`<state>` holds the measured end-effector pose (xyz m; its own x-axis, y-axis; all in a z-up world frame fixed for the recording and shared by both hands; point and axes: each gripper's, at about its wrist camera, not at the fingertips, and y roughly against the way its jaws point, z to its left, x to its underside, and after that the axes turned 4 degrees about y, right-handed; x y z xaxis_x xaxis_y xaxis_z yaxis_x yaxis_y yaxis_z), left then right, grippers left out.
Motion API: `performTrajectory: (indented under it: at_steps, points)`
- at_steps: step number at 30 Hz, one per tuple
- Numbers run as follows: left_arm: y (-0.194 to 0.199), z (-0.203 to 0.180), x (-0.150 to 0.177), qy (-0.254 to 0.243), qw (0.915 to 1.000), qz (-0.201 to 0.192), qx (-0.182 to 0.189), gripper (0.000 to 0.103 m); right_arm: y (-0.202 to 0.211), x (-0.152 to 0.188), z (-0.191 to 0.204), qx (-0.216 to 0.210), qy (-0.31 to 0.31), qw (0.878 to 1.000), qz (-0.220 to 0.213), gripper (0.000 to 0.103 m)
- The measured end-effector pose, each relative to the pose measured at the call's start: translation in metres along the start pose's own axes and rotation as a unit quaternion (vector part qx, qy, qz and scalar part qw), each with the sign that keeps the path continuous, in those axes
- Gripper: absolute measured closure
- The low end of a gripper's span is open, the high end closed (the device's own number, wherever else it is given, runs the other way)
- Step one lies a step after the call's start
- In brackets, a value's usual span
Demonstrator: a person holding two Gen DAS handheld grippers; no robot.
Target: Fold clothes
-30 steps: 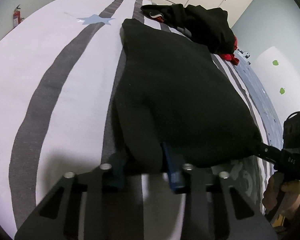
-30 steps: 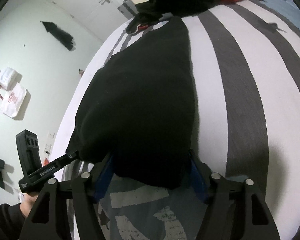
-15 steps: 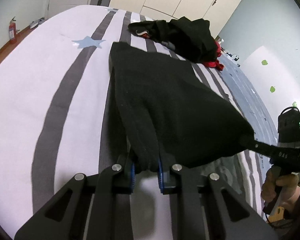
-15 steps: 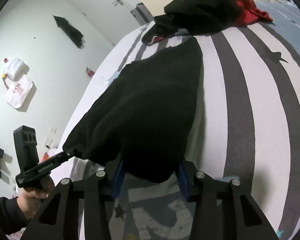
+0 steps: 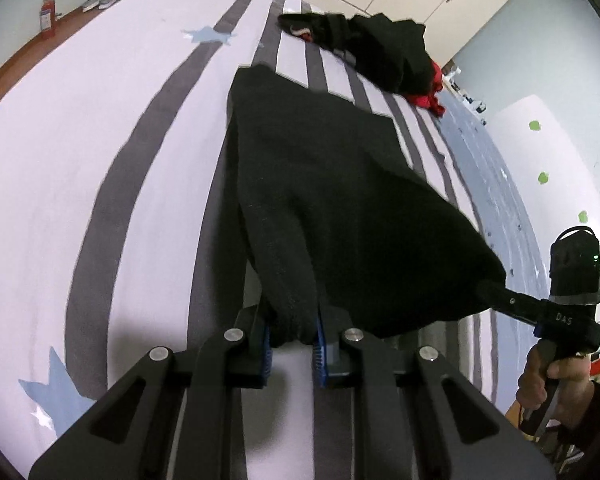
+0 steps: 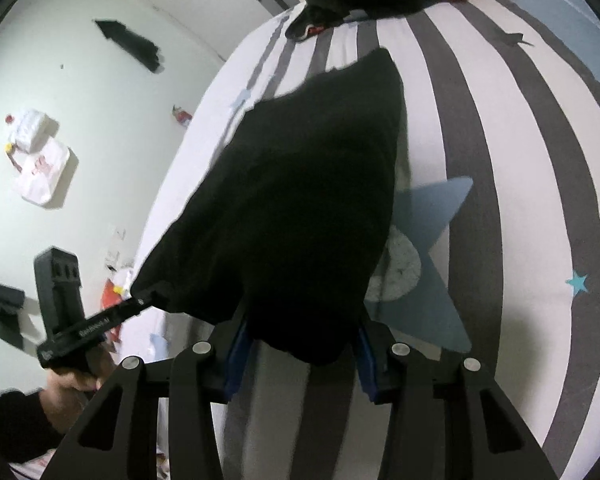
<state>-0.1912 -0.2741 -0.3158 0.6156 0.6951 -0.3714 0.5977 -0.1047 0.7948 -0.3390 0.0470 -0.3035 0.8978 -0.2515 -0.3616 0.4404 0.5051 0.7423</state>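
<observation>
Holding black garment off bed: left hand-held gripper pinched tight on corner, right hand-held gripper wider, around thick bunch. Risk: right corner slips, fold skews.

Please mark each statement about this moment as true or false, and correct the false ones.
1. Both grippers hold the black garment. True: left gripper and right gripper each grip its near edge.
2. The garment lies on a plain white sheet. False: the bedsheet has grey stripes and blue stars.
3. A pile of clothes sits further up the bed. True.
4. That pile is all black. False: some red shows.
</observation>
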Motion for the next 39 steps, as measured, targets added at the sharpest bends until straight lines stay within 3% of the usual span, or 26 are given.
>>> performTrajectory:
  at_steps: [8,14,18,20,25,29,32,39]
  points:
    - [0.002,-0.016,-0.059,-0.001,0.9997,0.02,0.009,0.089,0.01,-0.059,-0.005,-0.021,-0.061,0.997,0.029,0.062]
    - [-0.012,-0.016,-0.106,0.015,0.9993,0.028,0.021,0.089,-0.002,-0.112,-0.016,-0.042,-0.101,0.994,0.017,0.06]
    - [-0.036,-0.014,-0.148,0.027,0.9992,0.028,0.01,0.085,-0.02,-0.15,-0.028,-0.053,-0.118,0.992,0.001,0.055]
    - [-0.045,-0.009,-0.167,0.047,0.9987,0.015,0.012,0.078,-0.031,-0.173,-0.034,-0.057,-0.123,0.991,-0.007,0.051]
    - [-0.055,-0.005,-0.196,0.032,0.9987,-0.035,-0.021,0.058,-0.053,-0.219,-0.045,-0.042,-0.116,0.992,-0.023,0.043]
    - [-0.05,0.006,-0.194,0.039,0.9977,-0.052,-0.018,0.041,-0.054,-0.227,-0.053,-0.029,-0.108,0.993,-0.041,0.043]
    - [-0.047,0.013,-0.186,0.035,0.9979,-0.052,-0.017,0.04,-0.05,-0.219,-0.058,-0.034,-0.102,0.993,-0.047,0.043]
    - [-0.051,0.02,-0.166,0.027,0.9989,-0.037,-0.011,0.04,-0.01,-0.173,-0.039,-0.009,0.034,0.998,-0.052,0.041]
